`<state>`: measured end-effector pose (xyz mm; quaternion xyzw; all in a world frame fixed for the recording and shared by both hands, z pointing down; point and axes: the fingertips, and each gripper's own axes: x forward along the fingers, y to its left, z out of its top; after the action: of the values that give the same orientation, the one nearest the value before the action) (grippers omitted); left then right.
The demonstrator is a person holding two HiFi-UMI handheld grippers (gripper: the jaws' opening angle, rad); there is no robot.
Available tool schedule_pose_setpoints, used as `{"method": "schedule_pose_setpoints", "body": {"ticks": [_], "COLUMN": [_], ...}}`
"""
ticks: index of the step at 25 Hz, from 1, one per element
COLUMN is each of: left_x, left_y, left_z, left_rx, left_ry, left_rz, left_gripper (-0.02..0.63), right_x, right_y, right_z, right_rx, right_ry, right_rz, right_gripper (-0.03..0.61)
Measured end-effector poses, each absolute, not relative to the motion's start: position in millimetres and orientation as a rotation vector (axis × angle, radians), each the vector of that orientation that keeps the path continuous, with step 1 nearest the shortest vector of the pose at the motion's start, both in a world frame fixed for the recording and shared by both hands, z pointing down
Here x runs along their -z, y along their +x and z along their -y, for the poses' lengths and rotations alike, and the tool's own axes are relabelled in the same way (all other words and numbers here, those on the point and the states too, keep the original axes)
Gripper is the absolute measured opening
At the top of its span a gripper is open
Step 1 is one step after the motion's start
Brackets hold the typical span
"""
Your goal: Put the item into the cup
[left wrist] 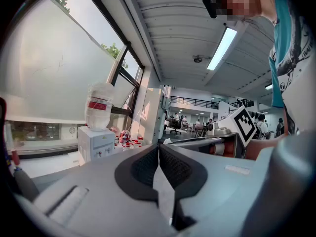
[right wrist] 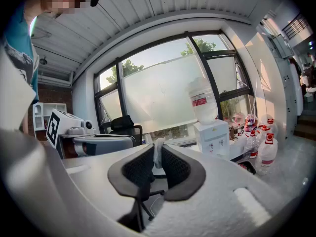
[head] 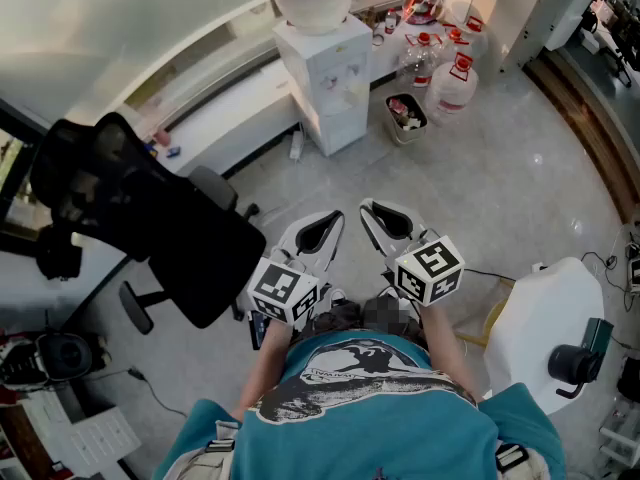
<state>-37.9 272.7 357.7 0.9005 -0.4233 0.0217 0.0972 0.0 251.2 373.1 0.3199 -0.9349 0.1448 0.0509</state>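
Observation:
No cup and no item to go into it shows in any view. I hold both grippers close to my chest, side by side, pointing out over the floor. In the head view my left gripper is just left of my right gripper. In the left gripper view the left gripper has its black pads pressed together with nothing in them. In the right gripper view the right gripper shows a narrow gap between its pads, and the gap is empty.
A white water dispenser with a bottle on top stands ahead by the window wall. Beside it are a small waste bin and several large water bottles. A black office chair is at my left, a white seat at my right.

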Motion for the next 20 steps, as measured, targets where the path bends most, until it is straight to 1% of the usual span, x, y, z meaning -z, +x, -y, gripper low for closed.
{"method": "schedule_pose_setpoints", "body": {"ticks": [20], "left_x": [-368], "left_y": [-77], "left_z": [-280], "left_rx": [-0.069], "left_ry": [2.668], "left_rz": [1.208], "left_gripper": [0.006], "right_x": [-382], "right_y": [-33], "right_z": [-252], "right_rx": [-0.519], "right_ry": [1.055], "right_rz": [2.864], "right_gripper": [0.048]}}
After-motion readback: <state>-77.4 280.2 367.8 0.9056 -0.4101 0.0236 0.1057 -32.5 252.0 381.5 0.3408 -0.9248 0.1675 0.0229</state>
